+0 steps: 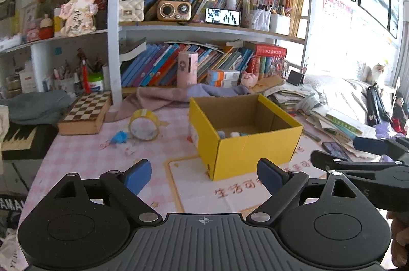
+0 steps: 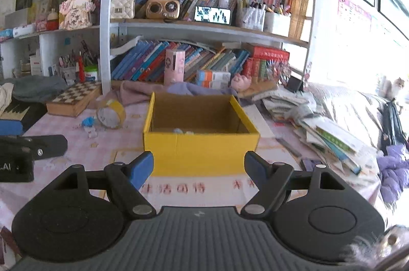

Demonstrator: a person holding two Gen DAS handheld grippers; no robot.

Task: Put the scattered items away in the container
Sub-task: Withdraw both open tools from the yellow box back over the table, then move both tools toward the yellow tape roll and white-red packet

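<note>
Nearest in each wrist view are the gripper's own blue-padded jaws. The left gripper (image 1: 203, 176) has its jaws spread wide with nothing between them, above the pink checked worktop (image 1: 76, 163). The right gripper (image 2: 199, 170) is likewise parted and empty, facing the near wall of the yellow box (image 2: 202, 151).

Beyond them stands the box (image 1: 245, 153), open-topped and upright. In the left view it sits corner-on, its long axis running away to the right; in the right view it is square-on, long side across the picture. A few small pale and blue items (image 1: 228, 134) lie on its cardboard floor against the near wall; what they are cannot be told.

Left of the box, still on the worktop, lie a small blue item (image 1: 119, 137), a small white piece (image 1: 130, 150) near it, and a yellow tape roll (image 1: 143, 125) tipped on edge, its open face towards the camera.

Behind these are a chessboard case (image 1: 85, 115), a crumpled purple cloth (image 1: 179, 93) and a bookshelf (image 1: 204, 28).

Only the left view shows a dark phone (image 1: 333, 149) lying right of the box. Each view catches the other gripper at its edge.
</note>
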